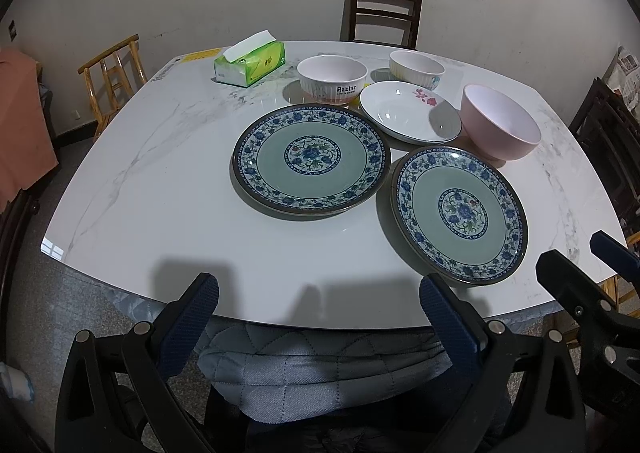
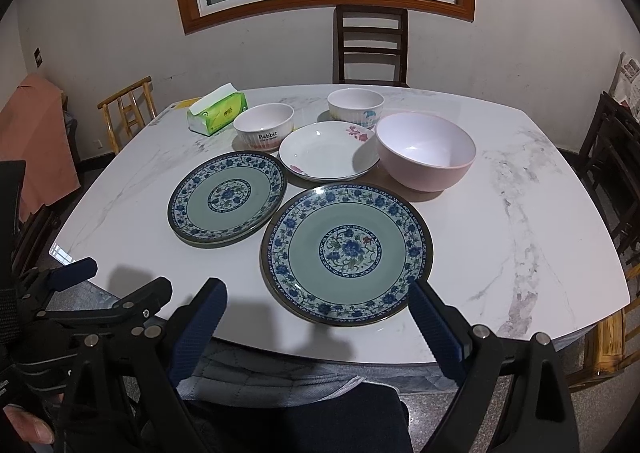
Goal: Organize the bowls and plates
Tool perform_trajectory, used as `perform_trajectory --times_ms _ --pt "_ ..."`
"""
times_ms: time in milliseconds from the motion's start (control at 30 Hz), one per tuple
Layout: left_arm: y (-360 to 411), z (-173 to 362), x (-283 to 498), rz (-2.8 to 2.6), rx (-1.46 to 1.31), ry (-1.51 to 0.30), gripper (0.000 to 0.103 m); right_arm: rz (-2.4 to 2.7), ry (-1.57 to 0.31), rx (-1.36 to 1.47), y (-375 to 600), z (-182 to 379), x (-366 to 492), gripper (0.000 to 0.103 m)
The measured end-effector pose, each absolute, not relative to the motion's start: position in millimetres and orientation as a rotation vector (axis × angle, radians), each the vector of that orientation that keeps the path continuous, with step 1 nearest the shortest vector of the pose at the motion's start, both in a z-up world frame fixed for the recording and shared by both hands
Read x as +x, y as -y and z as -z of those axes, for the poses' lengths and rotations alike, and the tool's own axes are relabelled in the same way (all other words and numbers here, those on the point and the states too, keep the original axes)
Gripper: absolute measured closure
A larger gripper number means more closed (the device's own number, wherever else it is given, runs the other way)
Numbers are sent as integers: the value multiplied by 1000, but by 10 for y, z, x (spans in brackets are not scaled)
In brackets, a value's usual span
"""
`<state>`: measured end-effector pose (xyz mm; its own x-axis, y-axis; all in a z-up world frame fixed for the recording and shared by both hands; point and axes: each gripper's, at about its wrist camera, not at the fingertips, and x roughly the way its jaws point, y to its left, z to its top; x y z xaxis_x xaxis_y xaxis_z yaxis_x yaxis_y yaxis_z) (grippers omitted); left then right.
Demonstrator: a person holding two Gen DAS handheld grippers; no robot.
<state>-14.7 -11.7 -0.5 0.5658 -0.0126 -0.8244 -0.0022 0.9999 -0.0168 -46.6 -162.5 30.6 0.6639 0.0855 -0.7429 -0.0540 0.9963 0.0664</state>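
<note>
Two black grippers with blue padded fingers hover at the near edge of a white marble-patterned table (image 1: 160,157): the left gripper (image 1: 318,293) and the right gripper (image 2: 318,303), both spread wide and holding nothing. Two blue-floral green plates (image 1: 311,160) (image 2: 347,251) lie side by side; behind them sit a white flowered dish (image 2: 328,151), a pink bowl (image 2: 425,151) and two white bowls (image 1: 332,78) (image 2: 355,105).

The right gripper (image 2: 318,317) hangs with fingers spread wide at the marble table's (image 2: 520,253) near edge, a blue-patterned plate (image 2: 346,253) lying just ahead between the fingertips, and the left gripper (image 2: 120,281) beside its left finger.
</note>
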Motion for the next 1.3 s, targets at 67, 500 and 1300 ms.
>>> perform_trajectory --times_ms 67,500,1300 --pt "117 3 -144 6 -18 -971 3 -78 -841 40 1622 -304 -463 8" --pt "111 17 -160 3 -18 -970 3 -79 -840 40 1610 -302 -472 8" --pt "-563 145 223 9 -206 -1026 30 -303 -873 95 1680 -188 16 11"
